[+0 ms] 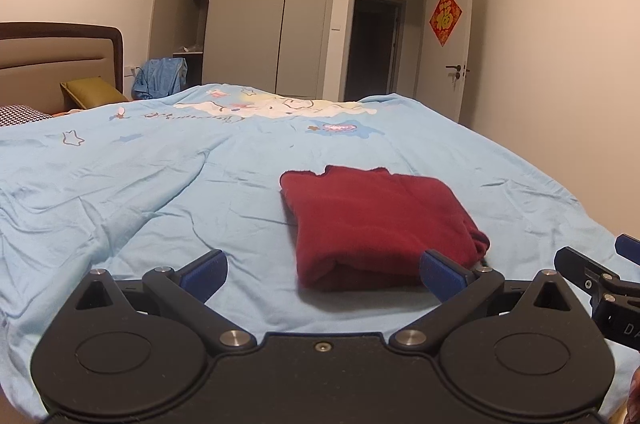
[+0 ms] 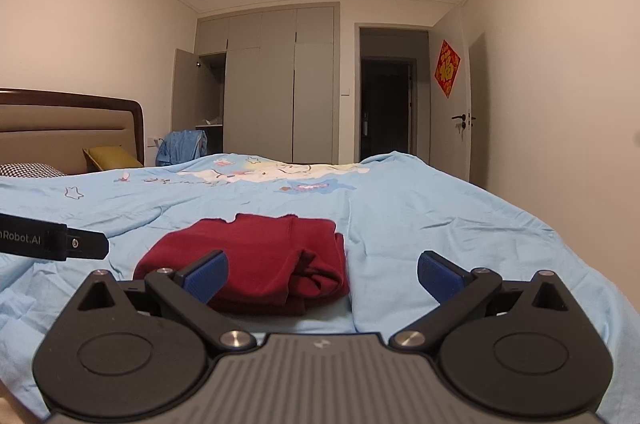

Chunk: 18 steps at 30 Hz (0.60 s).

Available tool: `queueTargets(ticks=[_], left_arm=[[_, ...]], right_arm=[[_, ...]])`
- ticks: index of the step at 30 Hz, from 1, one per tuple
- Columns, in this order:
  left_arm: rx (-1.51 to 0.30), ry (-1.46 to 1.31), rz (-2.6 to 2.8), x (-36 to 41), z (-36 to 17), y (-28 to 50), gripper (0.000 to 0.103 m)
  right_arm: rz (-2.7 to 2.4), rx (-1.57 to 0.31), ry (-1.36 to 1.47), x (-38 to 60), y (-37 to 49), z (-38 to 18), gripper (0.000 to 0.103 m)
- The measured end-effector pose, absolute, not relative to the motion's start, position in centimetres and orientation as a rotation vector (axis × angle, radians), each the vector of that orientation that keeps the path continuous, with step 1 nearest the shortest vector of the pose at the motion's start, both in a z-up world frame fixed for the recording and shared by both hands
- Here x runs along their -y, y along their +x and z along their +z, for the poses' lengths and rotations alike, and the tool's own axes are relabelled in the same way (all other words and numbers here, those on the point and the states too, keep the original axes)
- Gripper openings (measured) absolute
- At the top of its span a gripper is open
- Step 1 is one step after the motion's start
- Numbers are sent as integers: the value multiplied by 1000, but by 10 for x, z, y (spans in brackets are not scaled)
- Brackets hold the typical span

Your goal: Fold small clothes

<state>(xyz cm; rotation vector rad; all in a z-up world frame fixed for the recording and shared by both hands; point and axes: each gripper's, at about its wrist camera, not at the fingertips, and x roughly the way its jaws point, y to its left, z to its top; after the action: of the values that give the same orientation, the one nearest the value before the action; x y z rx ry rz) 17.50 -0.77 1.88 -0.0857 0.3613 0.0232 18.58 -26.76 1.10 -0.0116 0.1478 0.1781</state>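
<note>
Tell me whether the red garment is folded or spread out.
Folded: the red garment lies as a compact layered rectangle on the blue bedcover, with doubled edges visible at its near side.

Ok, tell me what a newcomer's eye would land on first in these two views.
First, the dark red folded garment lying on the light blue bedspread, just ahead of both open grippers. Next, the red diamond-shaped decoration on the open white door at the right.
</note>
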Motion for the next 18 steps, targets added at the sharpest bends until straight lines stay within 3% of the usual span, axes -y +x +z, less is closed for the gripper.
queueTargets(ticks=[18], left_arm=[[-347,-64,15,12,-11,157,102]], right_arm=[[178,-124,-42,264,168,-15,103]])
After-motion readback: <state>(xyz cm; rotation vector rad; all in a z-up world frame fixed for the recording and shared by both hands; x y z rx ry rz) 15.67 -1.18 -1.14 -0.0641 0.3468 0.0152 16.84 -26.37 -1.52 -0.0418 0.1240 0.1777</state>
